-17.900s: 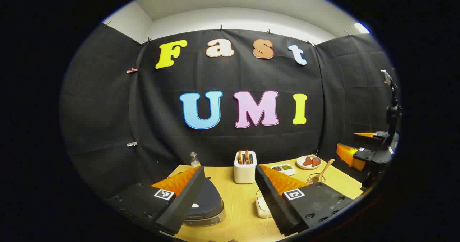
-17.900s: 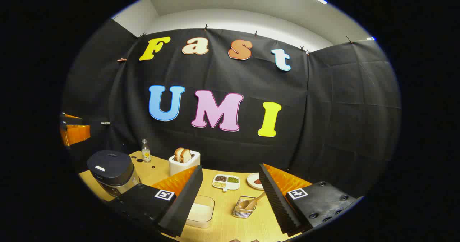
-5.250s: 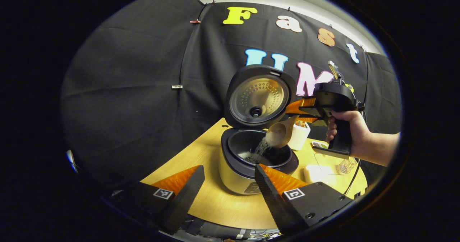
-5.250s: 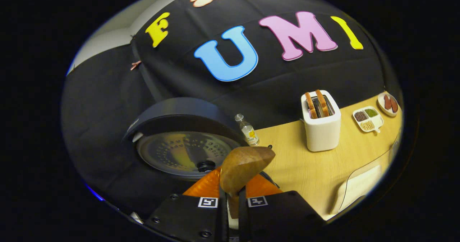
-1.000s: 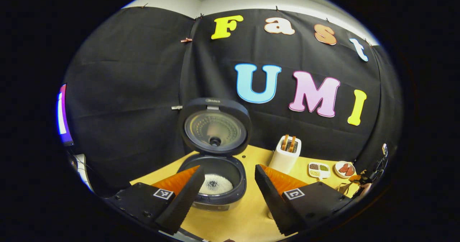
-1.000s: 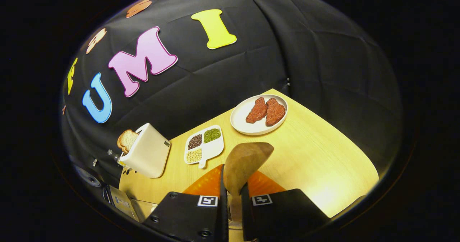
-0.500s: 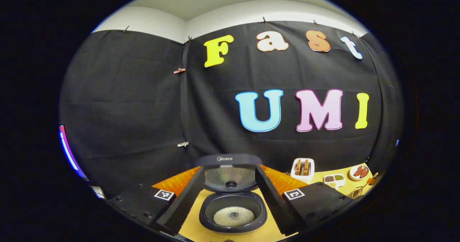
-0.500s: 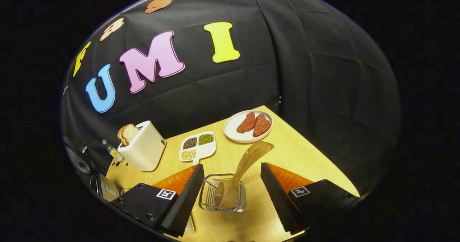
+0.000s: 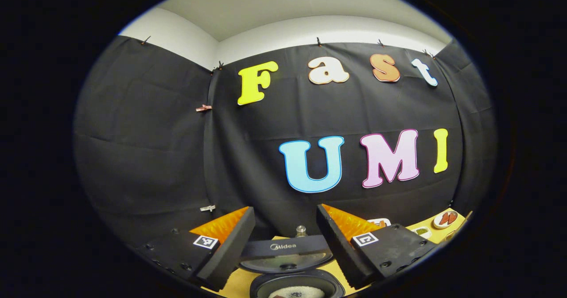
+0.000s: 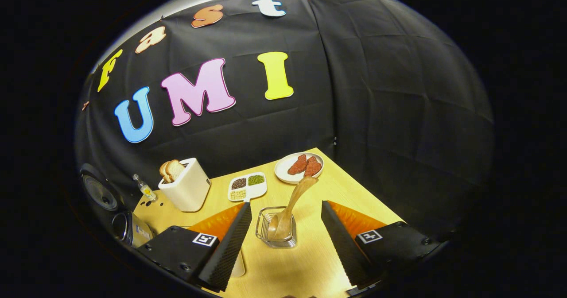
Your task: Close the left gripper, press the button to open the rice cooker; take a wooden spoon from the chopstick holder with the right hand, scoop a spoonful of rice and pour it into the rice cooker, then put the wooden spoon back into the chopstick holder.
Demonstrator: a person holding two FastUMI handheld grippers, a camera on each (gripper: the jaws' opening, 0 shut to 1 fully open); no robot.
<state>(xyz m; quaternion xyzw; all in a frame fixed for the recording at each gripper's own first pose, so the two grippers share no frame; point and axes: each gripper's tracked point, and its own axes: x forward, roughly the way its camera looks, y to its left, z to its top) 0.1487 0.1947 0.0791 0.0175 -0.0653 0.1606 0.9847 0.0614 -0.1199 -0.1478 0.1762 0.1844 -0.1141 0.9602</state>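
Table (image 10: pixel 381 209) of pale wood, set against the black cloth wall. Rice cooker (image 9: pixel 288 262) low and near in the left gripper view, lid raised, white rice in the pot; left gripper (image 9: pixel 283 220) above it, fingers wide apart, aimed level at the wall. Right gripper (image 10: pixel 285 214) tilted down over the table, fingers spread, holding nothing. Chopstick holder (image 10: pixel 266 229) between them and just beyond, wooden spoon (image 10: pixel 290 207) standing in it bowl-down, handle leaning far-right. Toaster (image 10: pixel 188 191) far left, divided dish (image 10: pixel 248 187), plate (image 10: pixel 283 169).

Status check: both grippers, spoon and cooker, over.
Left gripper open, right gripper open. Wooden spoon in chopstick holder. Rice cooker lid up, rice inside. No obstruction.
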